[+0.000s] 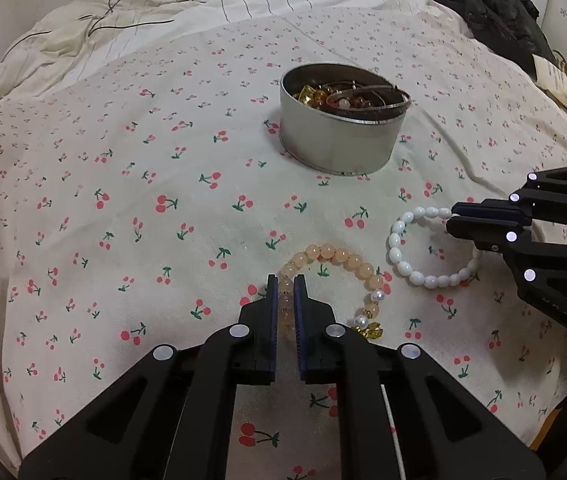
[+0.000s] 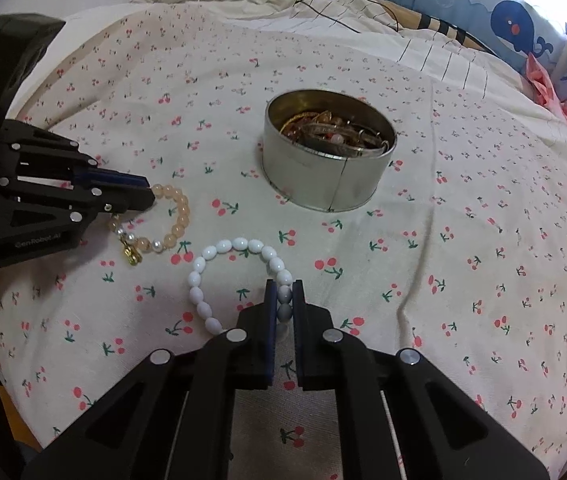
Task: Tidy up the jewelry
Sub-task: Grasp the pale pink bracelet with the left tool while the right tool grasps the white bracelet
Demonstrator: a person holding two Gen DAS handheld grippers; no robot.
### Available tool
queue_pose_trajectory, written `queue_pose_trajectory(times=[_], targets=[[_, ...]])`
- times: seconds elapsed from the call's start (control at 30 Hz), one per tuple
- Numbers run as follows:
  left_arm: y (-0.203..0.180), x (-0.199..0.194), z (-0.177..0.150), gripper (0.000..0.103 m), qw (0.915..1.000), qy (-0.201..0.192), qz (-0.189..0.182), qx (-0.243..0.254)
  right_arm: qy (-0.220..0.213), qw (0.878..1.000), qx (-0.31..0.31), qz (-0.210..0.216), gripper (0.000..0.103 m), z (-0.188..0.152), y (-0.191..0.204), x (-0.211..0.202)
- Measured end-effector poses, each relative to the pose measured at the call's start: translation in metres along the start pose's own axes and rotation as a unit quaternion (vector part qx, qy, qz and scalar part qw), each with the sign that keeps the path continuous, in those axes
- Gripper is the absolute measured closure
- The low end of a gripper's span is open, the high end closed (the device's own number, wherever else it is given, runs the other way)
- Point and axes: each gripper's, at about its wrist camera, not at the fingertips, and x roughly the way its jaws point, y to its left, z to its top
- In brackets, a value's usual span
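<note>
A peach bead bracelet (image 1: pixel 339 256) with pearls and a gold charm lies on the cherry-print bedspread (image 1: pixel 123 200). My left gripper (image 1: pixel 285 280) is shut on its left side, with beads pinched between the pads. To the right, a white oval-bead bracelet (image 1: pixel 397 240) lies flat, and my right gripper (image 1: pixel 453 218) is shut on its far side. In the right wrist view, the right gripper (image 2: pixel 284 285) clamps white bracelet (image 2: pixel 203 272) beads, and the left gripper (image 2: pixel 149 192) bites the peach bracelet (image 2: pixel 181 216). A round metal tin (image 1: pixel 335 144) holding several bangles and beads stands beyond both.
The tin (image 2: pixel 323 176) stands in the middle of the bed. Thin black cords (image 1: pixel 123 20) lie on the rumpled quilt at the back. A black garment (image 1: pixel 495 12) is heaped at the far right, and a whale-print pillow (image 2: pixel 503 12) lies at the bed's head.
</note>
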Motion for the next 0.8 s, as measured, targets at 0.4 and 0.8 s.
queue_pose_trajectory(times=[0.4,0.8], targets=[[-0.001,-0.008,0.012,0.096,0.9996,-0.024,-0.011,-0.004,-0.024,1.0,0.015,-0.007,0.095,0.005,-0.009,-0.015],[0.011,-0.021,0.02,0.096,0.9981,-0.044,-0.031,-0.028,-0.042,0.997,0.056,0.012,0.095,0.006,-0.03,-0.027]])
